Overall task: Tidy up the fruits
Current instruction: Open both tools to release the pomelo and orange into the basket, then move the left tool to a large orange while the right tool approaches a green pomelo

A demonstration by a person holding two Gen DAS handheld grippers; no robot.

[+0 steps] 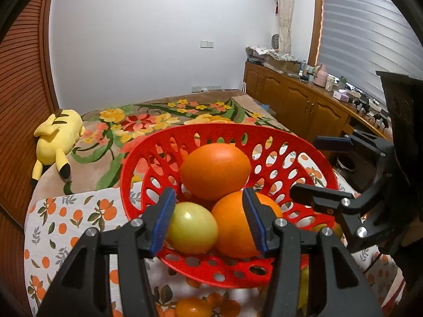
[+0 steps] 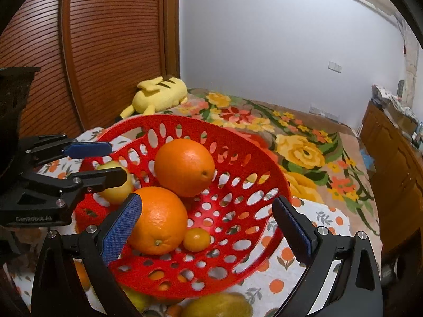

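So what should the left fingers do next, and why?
Probably lift the left gripper back out of the red basket. The yellow fruit already rests inside, the fingers do not seem to squeeze it, and another fruit waits on the cloth outside.

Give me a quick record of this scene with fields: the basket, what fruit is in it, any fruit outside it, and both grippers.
Basket: red perforated basket on orange-print cloth
Fruit inside: far orange, near orange, small mandarin, yellow-green fruit
Fruit outside: loose yellowish fruit on the cloth, in front of the basket
Left gripper: open, over the yellow-green fruit and near orange, gripping nothing
Right gripper: open wide, empty, at the basket's near side
Background: yellow plush toy on floral blanket
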